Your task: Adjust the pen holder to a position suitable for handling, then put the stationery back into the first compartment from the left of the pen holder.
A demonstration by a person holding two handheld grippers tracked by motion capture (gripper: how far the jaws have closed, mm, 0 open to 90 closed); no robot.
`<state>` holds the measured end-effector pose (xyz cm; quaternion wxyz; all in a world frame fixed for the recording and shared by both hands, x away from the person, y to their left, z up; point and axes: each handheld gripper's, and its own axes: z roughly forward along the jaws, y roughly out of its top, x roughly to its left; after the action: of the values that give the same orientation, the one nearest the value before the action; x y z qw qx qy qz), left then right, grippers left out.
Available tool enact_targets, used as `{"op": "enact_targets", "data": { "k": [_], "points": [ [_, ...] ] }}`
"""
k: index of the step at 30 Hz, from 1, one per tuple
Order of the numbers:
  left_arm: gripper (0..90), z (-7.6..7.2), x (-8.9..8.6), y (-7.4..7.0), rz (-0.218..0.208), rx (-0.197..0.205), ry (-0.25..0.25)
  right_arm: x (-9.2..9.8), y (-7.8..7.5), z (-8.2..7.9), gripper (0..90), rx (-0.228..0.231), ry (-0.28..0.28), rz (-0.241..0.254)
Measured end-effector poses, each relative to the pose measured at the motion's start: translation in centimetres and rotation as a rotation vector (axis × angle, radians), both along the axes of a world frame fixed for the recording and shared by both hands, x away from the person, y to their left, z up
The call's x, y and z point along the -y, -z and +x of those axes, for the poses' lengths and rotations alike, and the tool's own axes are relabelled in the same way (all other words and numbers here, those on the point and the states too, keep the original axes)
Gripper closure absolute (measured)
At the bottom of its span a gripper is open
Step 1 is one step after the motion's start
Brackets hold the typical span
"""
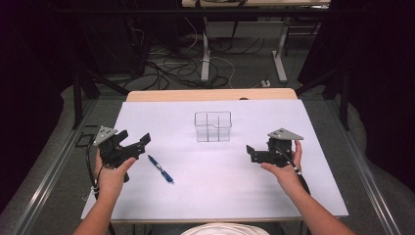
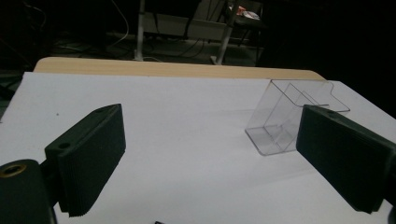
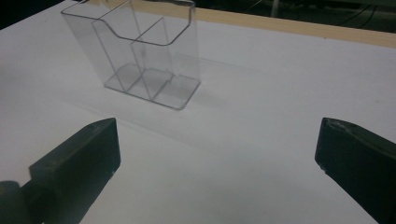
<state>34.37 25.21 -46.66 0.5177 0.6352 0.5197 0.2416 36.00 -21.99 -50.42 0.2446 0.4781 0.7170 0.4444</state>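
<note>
A clear plastic holder with several compartments stands upright in the middle of the white table top. A blue pen lies flat on the white surface, left of centre. My left gripper hovers just left of the pen, open, with nothing between its jaws. My right gripper is held at the right of the table, pointing left, open and empty. In the left gripper view the holder stands ahead to the right, beyond my open left gripper. In the right gripper view the holder stands ahead to the left of my open right gripper.
The far edge of the table is a light wooden strip. Beyond it are desk legs and loose cables on the floor. Metal rails run along both sides of the table.
</note>
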Motion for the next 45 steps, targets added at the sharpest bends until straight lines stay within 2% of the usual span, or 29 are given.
{"op": "enact_targets", "data": {
  "k": [1,6,10,11,13,19,22,24,26,32,38,39,41,43,44,45],
  "points": [
    [8.7,0.0,-0.2,0.0,0.001,0.008,-0.005,-0.9,0.0,-0.1,0.0,-0.004,-0.022,0.002],
    [9.3,0.0,-1.0,0.1,-0.02,0.014,-0.031,-2.5,-0.1,-0.1,0.0,0.015,-0.065,-0.001],
    [9.6,0.0,-1.4,0.2,-0.041,0.013,-0.038,-4.1,-0.3,0.1,0.0,0.047,-0.084,0.028],
    [9.6,0.0,-1.5,0.2,-0.039,0.014,-0.038,-4.5,-0.3,0.2,0.0,0.067,-0.08,0.022],
    [9.6,0.0,-1.6,0.2,-0.04,0.017,-0.036,-5.4,-0.2,0.3,0.0,0.08,-0.087,0.025],
    [9.6,-0.1,-2.0,0.2,-0.039,0.016,-0.048,-8.1,-0.4,0.8,1.8,0.093,-0.137,0.039],
    [9.6,-0.1,-2.2,0.3,-0.045,0.016,-0.058,-9.3,-0.8,1.0,9.0,0.07,-0.171,0.029],
    [9.6,0.0,-2.3,0.3,-0.052,0.015,-0.064,-10.1,-1.1,1.1,15.1,0.072,-0.175,0.029],
    [9.7,0.0,-2.4,0.4,-0.051,0.012,-0.065,-10.6,-1.3,1.2,15.1,0.056,-0.196,0.038],
    [10.0,0.0,-2.6,0.5,-0.048,0.004,-0.077,-12.3,-1.7,1.6,19.8,-0.016,-0.203,0.0],
    [10.6,0.0,-3.1,0.7,-0.057,-0.005,-0.092,-14.6,-1.6,1.8,24.3,-0.045,-0.238,0.009],
    [10.8,0.0,-3.1,0.7,-0.056,-0.007,-0.091,-15.0,-1.7,1.8,24.2,-0.067,-0.249,0.006],
    [10.8,0.0,-3.1,0.8,-0.056,-0.006,-0.093,-15.8,-1.7,1.8,23.0,-0.065,-0.259,0.005],
    [10.9,0.1,-3.2,0.9,-0.056,-0.007,-0.093,-16.6,-1.7,1.9,25.3,-0.059,-0.276,0.006],
    [10.9,0.1,-3.1,0.9,-0.058,-0.01,-0.094,-17.0,-1.7,1.9,26.7,-0.089,-0.285,0.006],
    [11.0,0.1,-3.1,1.0,-0.059,-0.015,-0.094,-17.3,-1.7,1.9,26.9,-0.094,-0.299,0.003]
  ]
}}
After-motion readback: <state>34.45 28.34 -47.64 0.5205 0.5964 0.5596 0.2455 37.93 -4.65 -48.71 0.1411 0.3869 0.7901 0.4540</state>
